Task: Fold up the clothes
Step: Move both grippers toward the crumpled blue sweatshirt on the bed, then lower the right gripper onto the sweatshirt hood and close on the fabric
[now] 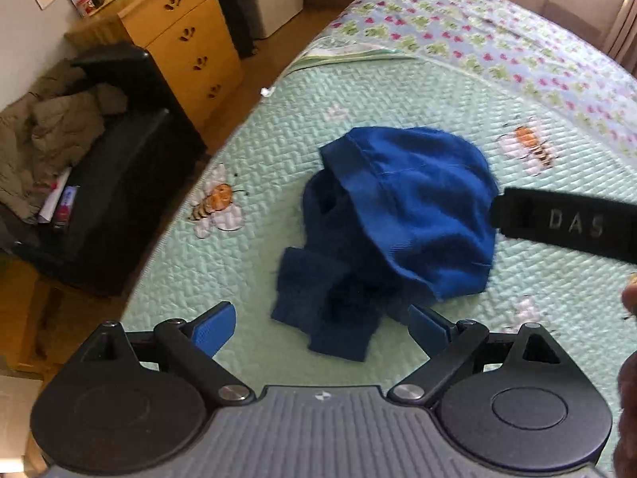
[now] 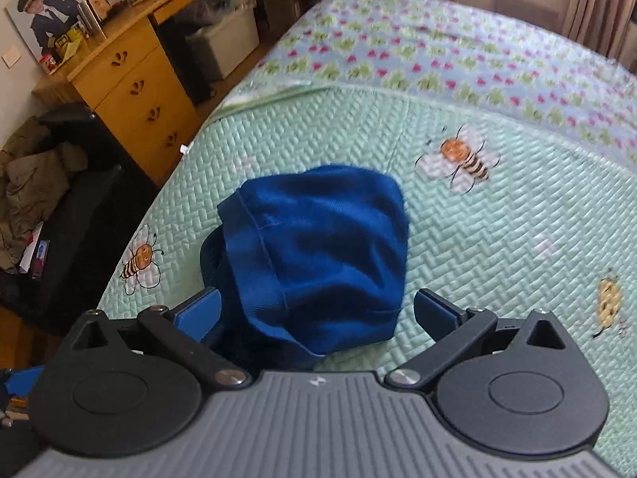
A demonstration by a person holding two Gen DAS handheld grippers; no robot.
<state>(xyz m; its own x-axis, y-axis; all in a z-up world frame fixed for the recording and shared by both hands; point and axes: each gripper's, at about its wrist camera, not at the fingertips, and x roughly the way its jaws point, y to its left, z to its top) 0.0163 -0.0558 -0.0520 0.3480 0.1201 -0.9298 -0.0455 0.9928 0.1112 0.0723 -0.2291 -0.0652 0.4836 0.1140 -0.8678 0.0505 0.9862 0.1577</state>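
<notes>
A blue garment [image 1: 402, 215] lies crumpled on the bed, on the pale green quilted cover [image 1: 278, 127] with embroidered bees. One lighter blue part, with a stitched seam and a hemmed band along its edge, is humped up over a darker, flatter part that spreads toward the near edge of the bed. In the right wrist view the same garment [image 2: 318, 251] fills the middle of the picture as a rounded heap, its near edge reaching down between the fingers.

The left tool [image 1: 322, 326] hangs just above the near end of the garment with its blue-padded fingers spread wide, nothing between them; the dark lower flap of cloth lies between and below the tips. The right tool [image 2: 316, 312] is likewise spread wide, its fingers on either side of the heap; whether the pads touch the cloth cannot be told. In the left wrist view one black finger of the right tool [image 1: 565, 219] comes in from the right side and meets the right edge of the lighter fold.

A bee [image 1: 217, 199] is stitched into the cover left of the garment, another bee [image 1: 529, 147] to its far right. Beyond the green cover lies a bedspread [image 1: 497, 40] with green and pink print. Left of the bed stand a wooden chest of drawers [image 1: 179, 44] and a black armchair [image 1: 119, 183] with an olive jacket [image 1: 43, 135] heaped on it
</notes>
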